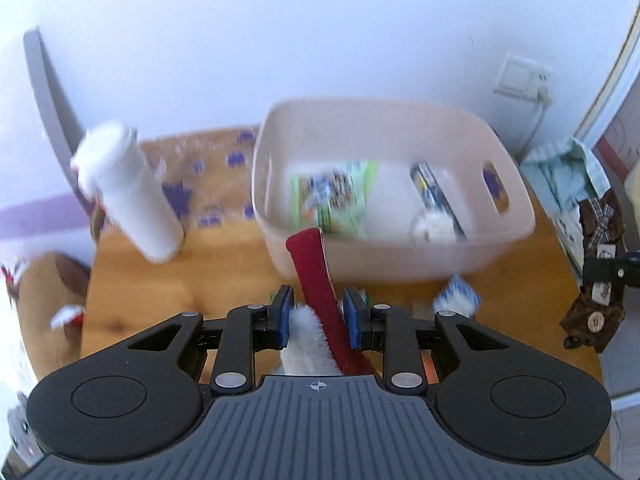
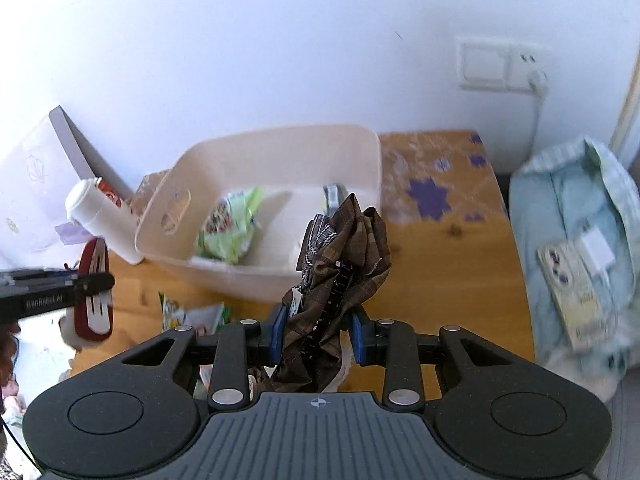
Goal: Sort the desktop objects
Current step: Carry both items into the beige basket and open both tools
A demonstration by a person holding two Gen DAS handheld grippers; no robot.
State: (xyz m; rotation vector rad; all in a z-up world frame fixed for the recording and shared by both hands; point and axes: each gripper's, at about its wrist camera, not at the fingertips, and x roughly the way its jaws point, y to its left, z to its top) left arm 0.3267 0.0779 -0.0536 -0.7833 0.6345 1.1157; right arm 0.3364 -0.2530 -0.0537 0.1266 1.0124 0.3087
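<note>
Left wrist view: wooden table (image 1: 224, 264) against a white wall (image 1: 280, 32); left gripper (image 1: 317, 316) clamps a red slipper (image 1: 316, 280), right gripper (image 2: 319, 330) clamps brown cloth (image 2: 344, 256) near the bin (image 2: 280, 152).

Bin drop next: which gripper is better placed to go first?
Probably the left gripper: its red-and-white item already overlaps the beige bin near wall. The right gripper, shut on the brown bow clip, looks farther back.

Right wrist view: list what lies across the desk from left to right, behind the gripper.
White bottle → bin → green packet → brown bow held in the right gripper → purple star pattern → pale blue cloth.
</note>
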